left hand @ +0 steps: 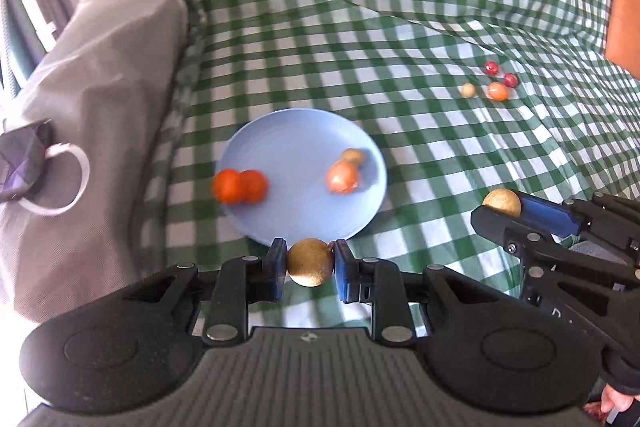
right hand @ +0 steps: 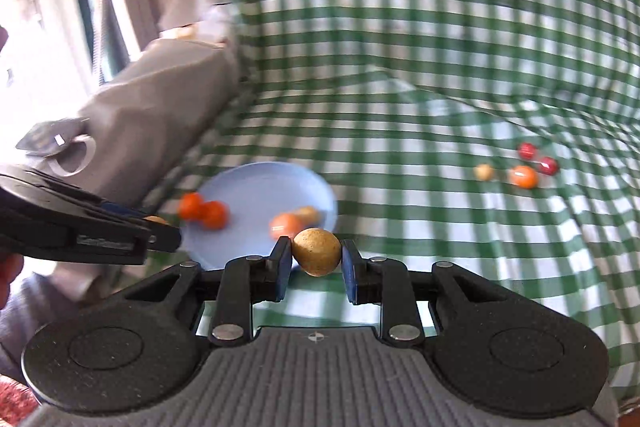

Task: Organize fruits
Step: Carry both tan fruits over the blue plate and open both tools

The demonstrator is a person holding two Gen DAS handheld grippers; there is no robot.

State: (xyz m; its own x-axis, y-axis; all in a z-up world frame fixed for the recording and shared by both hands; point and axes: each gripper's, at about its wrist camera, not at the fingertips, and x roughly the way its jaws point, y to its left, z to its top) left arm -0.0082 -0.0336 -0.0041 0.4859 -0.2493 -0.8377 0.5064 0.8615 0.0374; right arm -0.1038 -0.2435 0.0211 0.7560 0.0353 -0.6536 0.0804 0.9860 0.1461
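While the plate (left hand: 288, 131) is already holding two orange fruits (left hand: 239, 185), a peach-coloured one (left hand: 341, 177) and a small tan one (left hand: 353, 156), you are carrying two more toward it. Your left gripper (left hand: 310, 263) is clenching a tan fruit (left hand: 310, 262) just in front of the plate's near rim, and your right gripper (right hand: 315, 258) is clamping a second tan fruit (right hand: 317, 251), also near that rim. Judging from this, you are roughly midway through: four pieces are sitting on the plate, two are travelling in your grippers, and four are waiting on the checked cloth (left hand: 420, 7) well off to the right. Those four are two red ones (left hand: 501, 73), an orange one (left hand: 497, 91) and a pale one (left hand: 468, 90), lying close together.

Both views are blurring, the right wrist view more so, and the plate's contents are smearing there, so you are not getting clean outlines or exact kinds of fruit. From the right wrist view, the left gripper is covering the plate's left edge and showing only a sliver of its fruit. A grey bag (left hand: 104, 99) is lying beside the plate, and whatever is sitting behind it is hidden. The cloth's far folds are hiding what is beneath them.
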